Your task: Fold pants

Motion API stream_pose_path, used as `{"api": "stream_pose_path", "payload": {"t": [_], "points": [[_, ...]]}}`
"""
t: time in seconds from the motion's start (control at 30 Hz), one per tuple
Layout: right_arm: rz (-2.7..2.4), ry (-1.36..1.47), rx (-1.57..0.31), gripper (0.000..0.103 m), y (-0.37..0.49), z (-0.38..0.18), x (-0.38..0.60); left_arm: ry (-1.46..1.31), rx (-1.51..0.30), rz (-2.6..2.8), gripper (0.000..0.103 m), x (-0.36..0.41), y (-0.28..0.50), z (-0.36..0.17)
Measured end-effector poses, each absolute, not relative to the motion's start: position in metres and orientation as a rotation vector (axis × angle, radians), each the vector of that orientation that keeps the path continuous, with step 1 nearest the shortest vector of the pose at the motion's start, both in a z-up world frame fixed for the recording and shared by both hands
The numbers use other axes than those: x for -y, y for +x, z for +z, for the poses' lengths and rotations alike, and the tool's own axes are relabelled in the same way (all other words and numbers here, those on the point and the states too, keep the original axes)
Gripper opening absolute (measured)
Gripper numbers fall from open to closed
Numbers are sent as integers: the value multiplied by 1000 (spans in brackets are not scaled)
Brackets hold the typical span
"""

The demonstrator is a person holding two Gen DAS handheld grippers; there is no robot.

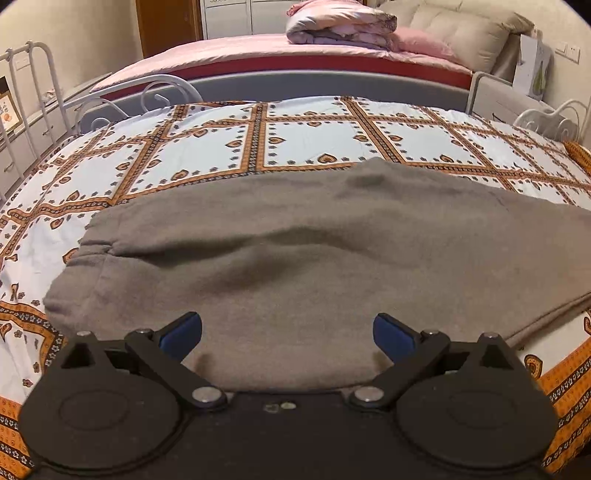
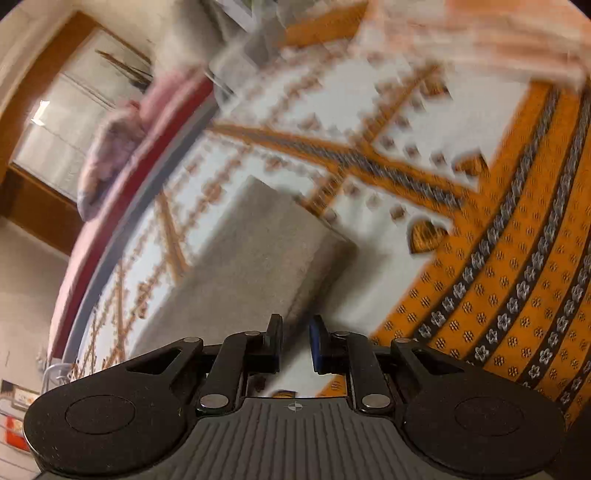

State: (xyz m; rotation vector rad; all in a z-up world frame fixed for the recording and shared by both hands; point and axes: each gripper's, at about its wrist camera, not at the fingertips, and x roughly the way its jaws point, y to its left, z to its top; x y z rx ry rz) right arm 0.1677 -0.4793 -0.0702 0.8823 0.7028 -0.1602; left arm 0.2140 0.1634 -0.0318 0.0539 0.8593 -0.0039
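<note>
We are holding the left gripper [image 1: 287,334] just above the near edge of the pants [image 1: 295,251], with its two blue-padded fingers [image 1: 184,332] standing wide apart and nothing pinched between them. The grey cloth is lying under and ahead of the gap, its near hem running right up to the gripper's body, so the fingers are straddling the fabric without clamping it. From there the pants are spreading away from us across the bedspread [image 1: 314,133], one cuffed end reaching to the left and the rest running off to the right.

We are tilting the right gripper [image 2: 295,341] hard to one side, and its view is blurring. Its fingers [image 2: 275,343] are sitting close together with only a narrow slot between them. The pants [image 2: 258,258] are showing directly in front of the tips as a grey folded strip stretching away, and a sliver of grey is showing in the slot, but we cannot tell whether the pads are pinching it.

Beyond the pants, the white and orange patterned bedspread is covering the bed. Farther off, a second bed [image 1: 258,55] with pink sheets is carrying a folded quilt [image 1: 340,24].
</note>
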Motion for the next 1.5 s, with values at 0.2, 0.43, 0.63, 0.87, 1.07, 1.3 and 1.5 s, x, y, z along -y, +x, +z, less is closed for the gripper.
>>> {"api": "stream_pose_path", "payload": {"t": [0.2,0.43,0.63,0.87,1.07,1.3,1.5], "points": [[-17,423,-718,17,186,-49,401,94,-936,16,94,-146,229,-49],[-16,168,-790,17,178,-51,361,88,-911,40,91,-156,213,-40],[277,110,-663,17,184,-32,275,84,-837,-61,93,-127,217,-33],[422,-93,-783,29,200,-69,174,191,-930,-23,92,-125,221,-52],[477,7,-693,29,212,-41,167,70,-845,83,90,-166,216,-33],[540,4,-676,29,228,-35,123,39,-830,120,90,-189,235,-33],[582,-15,-657,29,243,-46,82,33,-852,141,91,-205,255,-47]]}}
